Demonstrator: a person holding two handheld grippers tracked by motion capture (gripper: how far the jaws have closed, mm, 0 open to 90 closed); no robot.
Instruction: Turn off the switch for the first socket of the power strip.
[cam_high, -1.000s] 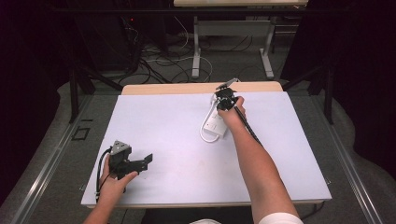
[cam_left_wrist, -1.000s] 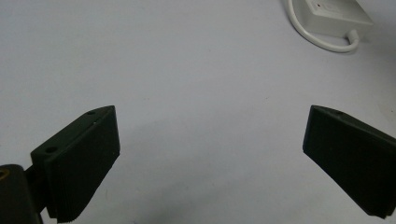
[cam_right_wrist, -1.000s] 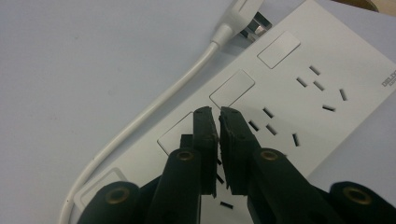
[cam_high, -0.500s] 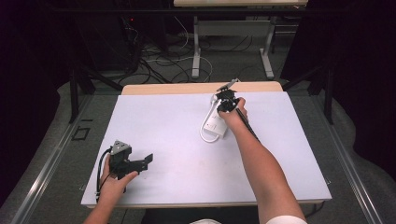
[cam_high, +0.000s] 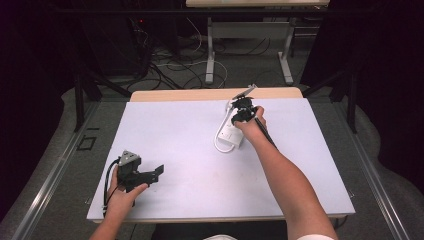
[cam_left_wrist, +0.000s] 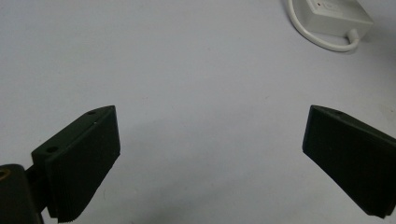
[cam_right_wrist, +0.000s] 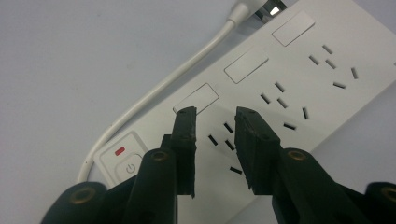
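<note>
Two grippers are seen over a white table (cam_high: 165, 130). A white power strip (cam_high: 231, 131) lies flat right of centre toward the far edge, long axis running near-to-far with a slight lean to the right at its far end; its cord (cam_high: 220, 142) loops out round the near left corner. In the right gripper view the switch with a red light (cam_right_wrist: 122, 158) sits at one end, so the sockets (cam_right_wrist: 285, 95) are presented face up, presumably for access from above. The right gripper (cam_right_wrist: 212, 135) is held just above the socket nearest that switch, jaws narrowly apart with nothing between them; contact cannot be told. It is judged to be lining up on that socket or withdrawing from it. The left gripper (cam_high: 137, 172) is parked at the near left, well apart from the strip, jaws wide apart and empty, pointed roughly toward the strip's near end (cam_left_wrist: 334, 11), apparently kept clear of the work.
</note>
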